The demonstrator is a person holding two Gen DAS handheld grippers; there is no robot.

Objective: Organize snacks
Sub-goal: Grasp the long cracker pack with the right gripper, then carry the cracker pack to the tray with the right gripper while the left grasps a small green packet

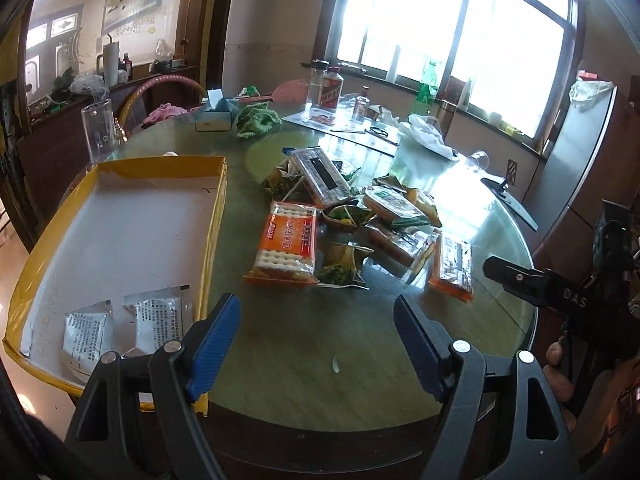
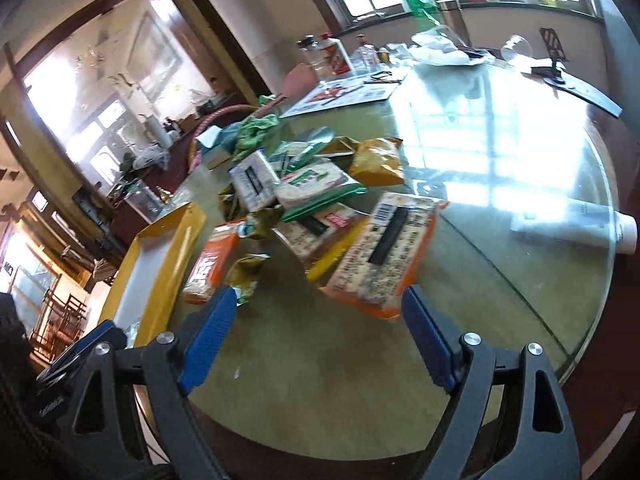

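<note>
While the heap of orange, green and yellow snack packets [image 1: 344,216] lies mid-way across the round glass-topped surface [image 1: 304,344], a shallow yellow cardboard tray [image 1: 212,216] sits just beside it, holding two white sachets [image 1: 120,324]. Bright windows [image 1: 452,28] stand behind. Both the left claw [image 1: 316,344] and right claw [image 2: 318,332] tilt downward, jaws wide, holding nothing. Only the right view shows a white tube [image 2: 624,236] at the rim.

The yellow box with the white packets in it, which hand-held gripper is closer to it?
Left. The left hand-held gripper hangs open right beside the yellow box, one finger over its near corner. The right hand-held gripper, also open, is farther off, facing the snack pile.
</note>
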